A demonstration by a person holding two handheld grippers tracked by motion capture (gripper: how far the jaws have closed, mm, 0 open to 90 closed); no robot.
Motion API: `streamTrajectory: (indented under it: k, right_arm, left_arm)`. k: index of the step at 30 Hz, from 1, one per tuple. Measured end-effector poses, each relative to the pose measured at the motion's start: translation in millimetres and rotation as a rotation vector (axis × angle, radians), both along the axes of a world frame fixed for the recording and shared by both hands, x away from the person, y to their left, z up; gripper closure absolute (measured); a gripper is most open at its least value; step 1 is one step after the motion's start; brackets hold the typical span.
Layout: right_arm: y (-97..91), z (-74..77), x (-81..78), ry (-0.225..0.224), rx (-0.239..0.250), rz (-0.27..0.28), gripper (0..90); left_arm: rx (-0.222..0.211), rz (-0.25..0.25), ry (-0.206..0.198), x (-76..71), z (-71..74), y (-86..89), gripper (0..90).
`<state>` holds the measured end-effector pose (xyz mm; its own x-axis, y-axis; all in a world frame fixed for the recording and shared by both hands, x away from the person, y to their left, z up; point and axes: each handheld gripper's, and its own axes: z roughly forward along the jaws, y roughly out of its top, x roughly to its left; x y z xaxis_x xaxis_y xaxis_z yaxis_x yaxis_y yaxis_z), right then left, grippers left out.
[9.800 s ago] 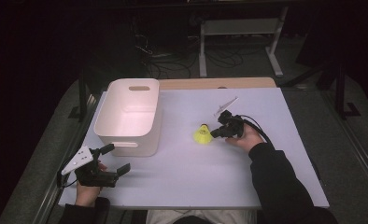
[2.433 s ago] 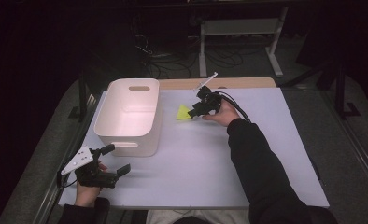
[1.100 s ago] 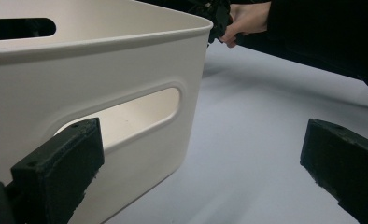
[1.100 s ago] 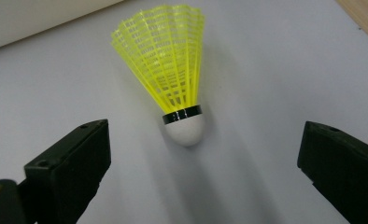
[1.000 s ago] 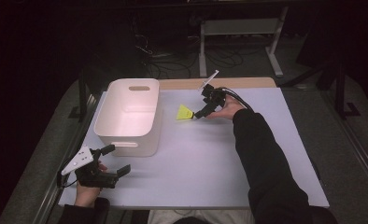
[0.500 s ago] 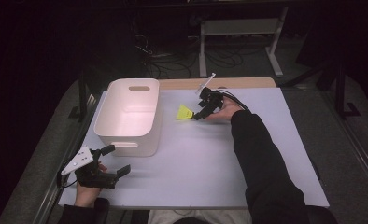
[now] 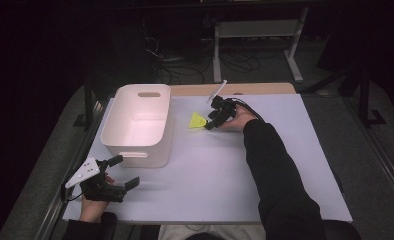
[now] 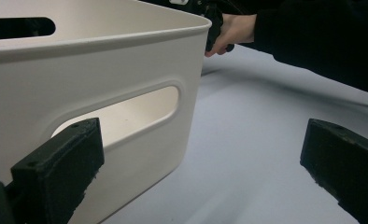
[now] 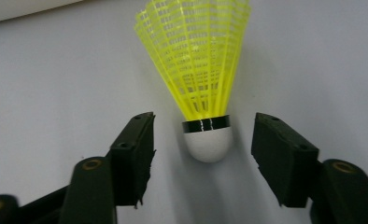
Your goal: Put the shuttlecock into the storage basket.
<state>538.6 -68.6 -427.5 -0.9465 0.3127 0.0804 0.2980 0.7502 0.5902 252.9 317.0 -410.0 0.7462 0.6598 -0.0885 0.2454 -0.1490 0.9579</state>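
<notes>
Right gripper [image 9: 203,140] jaws stand wide, clear either side of the shuttlecock [image 9: 198,70] lying on the table [image 7: 235,170] beside the bin [image 7: 140,125], and a lopsided close could squirt its round cork away; left gripper [image 7: 119,172] hangs open, empty.

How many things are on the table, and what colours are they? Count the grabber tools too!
White bin: 1
Yellow shuttlecock with a white tip: 1
Black grabber tools: 2, the left gripper near the bin and the right gripper with its fingers open on either side of the shuttlecock's tip
Total: 4
</notes>
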Motion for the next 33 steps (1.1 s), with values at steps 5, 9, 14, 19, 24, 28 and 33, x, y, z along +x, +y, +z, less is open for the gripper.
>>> streamTrajectory:
  k: [5, 9, 14, 19, 24, 28, 33]
  right_arm:
    - [2.3, -2.3, 1.6, 0.01, 0.007, 0.008, 49.0]
    - [4.0, -6.3, 2.8, 0.017, -0.005, 0.012, 54.6]
    - [5.6, -11.0, 2.9, 0.017, -0.018, 0.024, 62.0]
    - [6.2, -10.6, 2.4, 0.014, -0.018, 0.025, 62.9]
    - [6.4, -8.1, 1.4, 0.01, -0.017, 0.02, 63.1]
    - [5.8, -4.5, 0.4, 0.004, -0.013, 0.015, 63.1]
    - [4.9, 1.4, -1.7, 0.0, -0.007, 0.01, 63.1]
  left_arm:
    - [-0.003, 0.0, -0.001, -0.4, 0.0, 0.1, 0.0]
    - [-0.003, 0.001, -0.001, -0.4, 0.0, 0.1, 0.0]
    - [-0.002, 0.001, -0.001, -0.5, 0.0, 0.2, 0.0]
    - [-0.002, 0.001, -0.001, -0.5, 0.0, 0.2, 0.0]
    - [-0.002, 0.001, -0.001, -0.6, 0.0, 0.1, 0.0]
    - [-0.002, 0.002, 0.0, -0.5, -0.1, 0.0, 0.0]
    - [-0.002, 0.003, 0.001, -0.6, -0.2, -0.1, 0.0]
